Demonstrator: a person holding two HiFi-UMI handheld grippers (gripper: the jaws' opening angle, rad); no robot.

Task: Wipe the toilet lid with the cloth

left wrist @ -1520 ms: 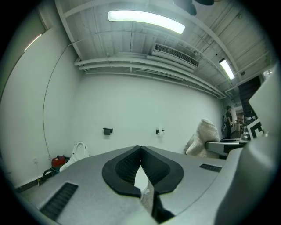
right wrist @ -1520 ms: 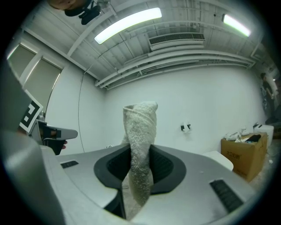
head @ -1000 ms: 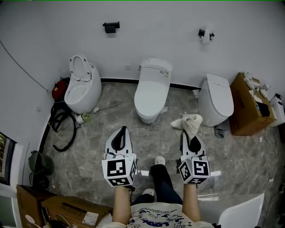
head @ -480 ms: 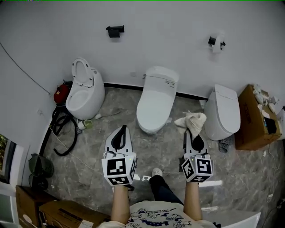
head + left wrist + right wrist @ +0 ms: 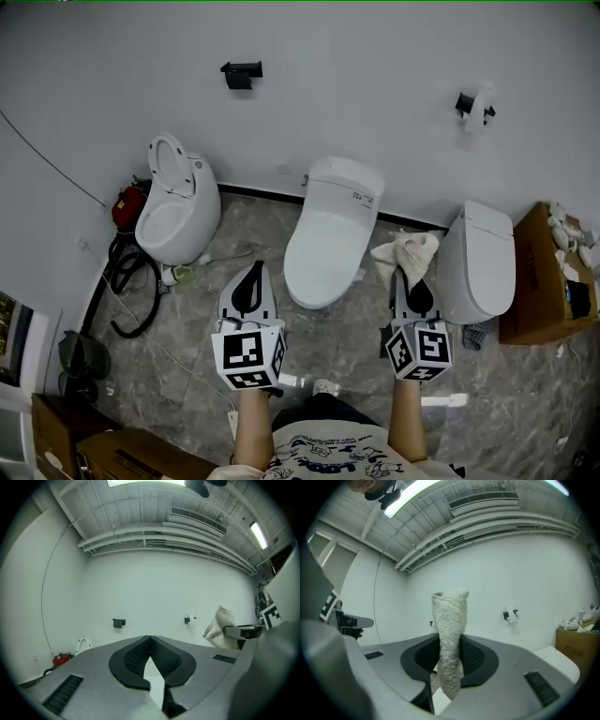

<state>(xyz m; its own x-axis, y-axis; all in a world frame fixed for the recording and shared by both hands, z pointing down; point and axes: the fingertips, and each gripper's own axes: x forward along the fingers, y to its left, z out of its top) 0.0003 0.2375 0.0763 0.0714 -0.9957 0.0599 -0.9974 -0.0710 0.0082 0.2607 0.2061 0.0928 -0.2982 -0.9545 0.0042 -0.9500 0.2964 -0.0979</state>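
A plain white wall (image 5: pixel 356 56) is seen across the back, with a black bracket (image 5: pixel 241 73) and a paper holder (image 5: pixel 475 105) fixed high on it. Grey marbled floor (image 5: pixel 347 347) is spread below. An open white toilet (image 5: pixel 173 202) is stood at the left, a black hose (image 5: pixel 127 281) looped beside it. A cardboard box (image 5: pixel 534 281) is set at the right edge. Overhead, a strip light (image 5: pixel 145 482) is lit near an air vent (image 5: pixel 199 520).

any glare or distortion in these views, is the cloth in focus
Head view: even soft light, no glare, mild bowing at the edges. Left gripper view: heavy fisheye, black corners, ceiling light blown out. Right gripper view: same fisheye, cloth sharp.
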